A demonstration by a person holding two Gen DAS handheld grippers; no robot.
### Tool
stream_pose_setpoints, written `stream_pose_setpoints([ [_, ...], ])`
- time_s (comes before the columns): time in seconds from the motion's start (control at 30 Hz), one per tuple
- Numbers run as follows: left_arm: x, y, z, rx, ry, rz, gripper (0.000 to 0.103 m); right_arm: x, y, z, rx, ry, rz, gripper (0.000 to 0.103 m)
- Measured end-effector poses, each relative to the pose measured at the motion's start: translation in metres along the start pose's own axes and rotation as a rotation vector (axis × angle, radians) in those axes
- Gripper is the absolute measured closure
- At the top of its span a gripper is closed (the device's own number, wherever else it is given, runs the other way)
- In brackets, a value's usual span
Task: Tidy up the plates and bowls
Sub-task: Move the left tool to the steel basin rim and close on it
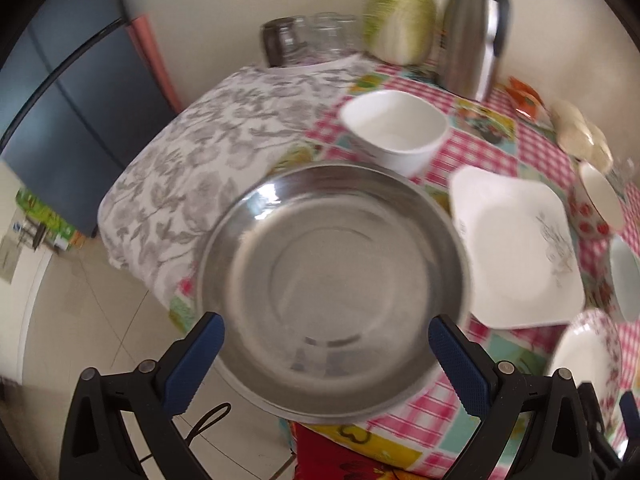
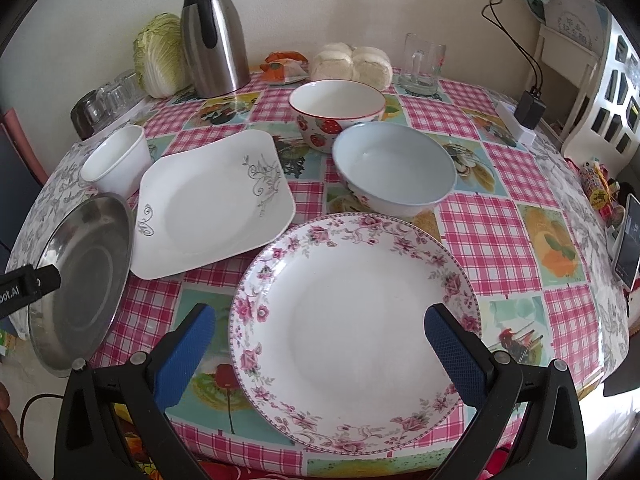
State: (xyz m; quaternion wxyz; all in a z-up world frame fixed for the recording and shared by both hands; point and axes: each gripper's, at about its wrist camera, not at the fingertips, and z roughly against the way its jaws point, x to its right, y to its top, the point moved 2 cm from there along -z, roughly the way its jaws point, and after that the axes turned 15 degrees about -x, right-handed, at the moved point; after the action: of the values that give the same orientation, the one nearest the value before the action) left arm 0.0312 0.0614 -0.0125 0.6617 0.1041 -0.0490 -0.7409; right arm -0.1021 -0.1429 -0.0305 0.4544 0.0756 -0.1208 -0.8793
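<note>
Steel dish overhangs the table edge; both hand-held grippers gape spread.

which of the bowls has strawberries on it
The strawberry bowl, red-rimmed, at the back of the table in front of the buns. The pale blue bowl beside it and the plain white bowl on the left carry no strawberries.

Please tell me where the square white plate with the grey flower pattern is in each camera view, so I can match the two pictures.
Left wrist view: square white plate at right of centre, right of the steel dish.
Right wrist view: same plate at left of centre, again right of the steel dish.
Shared landmark: steel thermos jug at the back.
</note>
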Motion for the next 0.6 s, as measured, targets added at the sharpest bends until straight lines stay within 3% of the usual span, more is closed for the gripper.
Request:
stream_pose_setpoints([
  [0.2, -0.054, 0.011, -0.009, 0.032, -0.034, 0.164, 0.0, -0.036, 0.003, 0.003, 0.047, 0.045, 0.146, 0.0],
  [0.3, -0.07, 0.013, -0.015, 0.025, -0.068, 0.222, 0.0, -0.053, 0.004, -0.002, 0.047, 0.026, 0.191, 0.0],
  [0.6, -0.078, 0.017, -0.04, -0.018, -0.126, 0.242, 0.0, -0.09, 0.008, -0.015, 0.037, 0.069, 0.311, 0.0],
])
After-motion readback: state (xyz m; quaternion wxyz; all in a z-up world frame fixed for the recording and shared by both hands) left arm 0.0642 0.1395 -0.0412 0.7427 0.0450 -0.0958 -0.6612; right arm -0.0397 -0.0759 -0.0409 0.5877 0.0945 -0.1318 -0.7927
